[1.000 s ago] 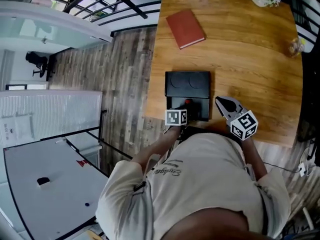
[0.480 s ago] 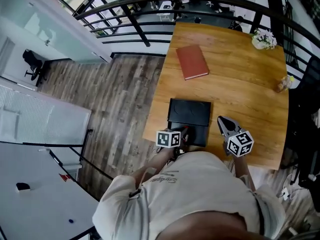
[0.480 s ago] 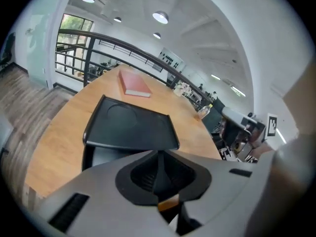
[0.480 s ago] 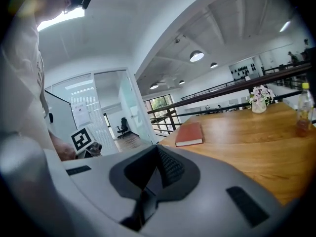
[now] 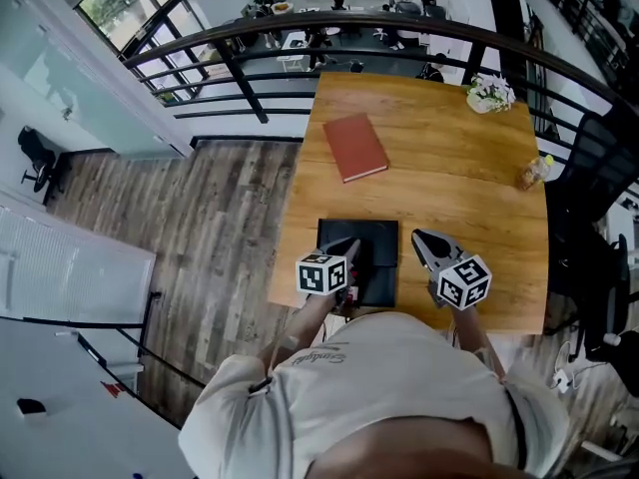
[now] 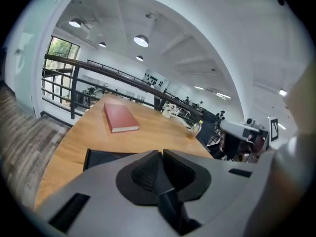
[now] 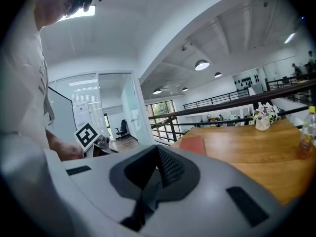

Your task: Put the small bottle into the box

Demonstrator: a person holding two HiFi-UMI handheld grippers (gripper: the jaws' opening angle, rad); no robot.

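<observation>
Though near table edge, box uncrowded.

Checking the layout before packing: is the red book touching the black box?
Apart. The head view shows a strip of bare wooden tabletop between the red book and the black box.

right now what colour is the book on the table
Brick red, plain cover with no visible pattern; the book shows best in the head view.
</observation>
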